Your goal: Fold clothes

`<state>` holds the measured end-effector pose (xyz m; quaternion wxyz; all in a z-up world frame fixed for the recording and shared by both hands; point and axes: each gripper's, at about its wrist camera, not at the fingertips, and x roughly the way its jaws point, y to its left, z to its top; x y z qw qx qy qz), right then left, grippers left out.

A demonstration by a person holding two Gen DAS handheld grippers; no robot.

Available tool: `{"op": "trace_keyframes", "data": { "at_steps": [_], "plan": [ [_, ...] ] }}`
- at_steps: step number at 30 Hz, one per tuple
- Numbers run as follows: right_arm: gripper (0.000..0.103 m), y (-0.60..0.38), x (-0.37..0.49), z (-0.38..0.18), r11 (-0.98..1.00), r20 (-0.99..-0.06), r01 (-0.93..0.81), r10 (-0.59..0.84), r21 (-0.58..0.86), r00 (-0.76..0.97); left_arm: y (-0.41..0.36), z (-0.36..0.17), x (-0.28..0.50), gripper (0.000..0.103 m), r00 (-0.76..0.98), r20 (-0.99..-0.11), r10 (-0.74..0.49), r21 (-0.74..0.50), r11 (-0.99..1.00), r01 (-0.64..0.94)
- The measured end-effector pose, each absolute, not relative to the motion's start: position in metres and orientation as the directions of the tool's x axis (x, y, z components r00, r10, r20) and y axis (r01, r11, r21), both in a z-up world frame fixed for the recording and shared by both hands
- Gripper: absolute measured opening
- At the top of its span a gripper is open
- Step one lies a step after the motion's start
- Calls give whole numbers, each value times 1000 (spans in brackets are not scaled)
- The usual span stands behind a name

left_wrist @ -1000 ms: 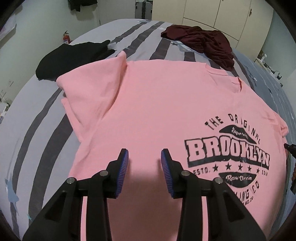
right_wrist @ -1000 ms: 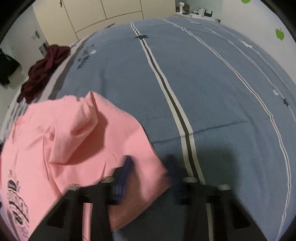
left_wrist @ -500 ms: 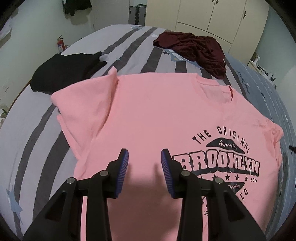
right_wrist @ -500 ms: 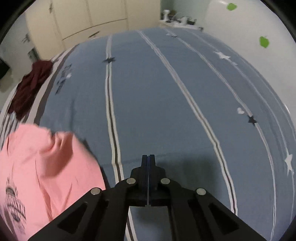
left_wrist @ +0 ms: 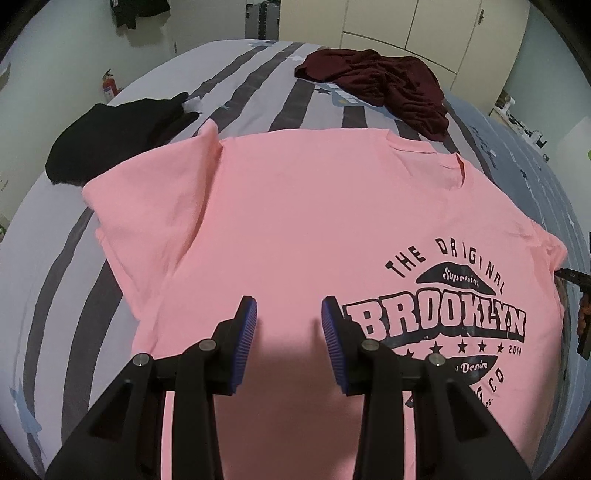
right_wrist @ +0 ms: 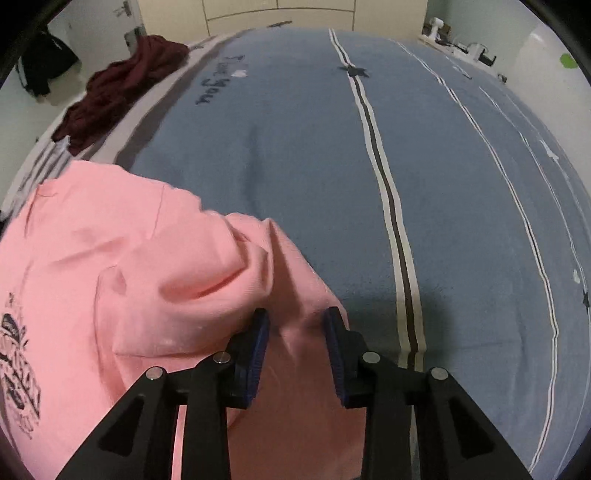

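Observation:
A pink T-shirt (left_wrist: 295, 203) with a black "Brooklyn" print lies face up on the bed, its left sleeve creased. My left gripper (left_wrist: 288, 306) hovers open over the shirt's lower middle, with nothing between its blue pads. In the right wrist view the same pink T-shirt (right_wrist: 110, 258) bunches into a raised fold at its right sleeve. My right gripper (right_wrist: 297, 317) stands over that fold with its jaws apart. Pink cloth shows in the gap, and the pads do not press on it.
A maroon garment (left_wrist: 388, 85) lies crumpled at the far side of the bed and a black garment (left_wrist: 110, 140) at the far left. The grey striped cover (left_wrist: 55, 277) meets a blue cover (right_wrist: 369, 166) on the right. Cream wardrobe doors (left_wrist: 424, 29) stand behind.
My right gripper swung out over the blue cover with jaws shut, then came back over the pink sleeve fold with jaws apart. The left gripper stayed open over the shirt.

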<state>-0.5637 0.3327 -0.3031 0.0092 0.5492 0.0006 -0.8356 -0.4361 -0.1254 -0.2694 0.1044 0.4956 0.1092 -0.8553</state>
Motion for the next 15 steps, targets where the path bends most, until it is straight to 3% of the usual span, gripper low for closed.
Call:
{"op": "trace_keyframes", "data": {
  "at_steps": [9,11,15],
  "plan": [
    [1,403,-498,-263,-974,-899,-225,71,31,-432,-133,-274,-432,33,-467,-882,-58,-103,-945,310],
    [1,405,-483,-270,-964,-912,-258,159,-62,-378,-133,-273,-433,33,-468,-882,-50,-111,-944,310],
    [19,414,-481,-273,-962,-921,-270,130,-28,-366,-132,-272,-438,33,-469,-882,-46,-100,-954,281]
  ]
}}
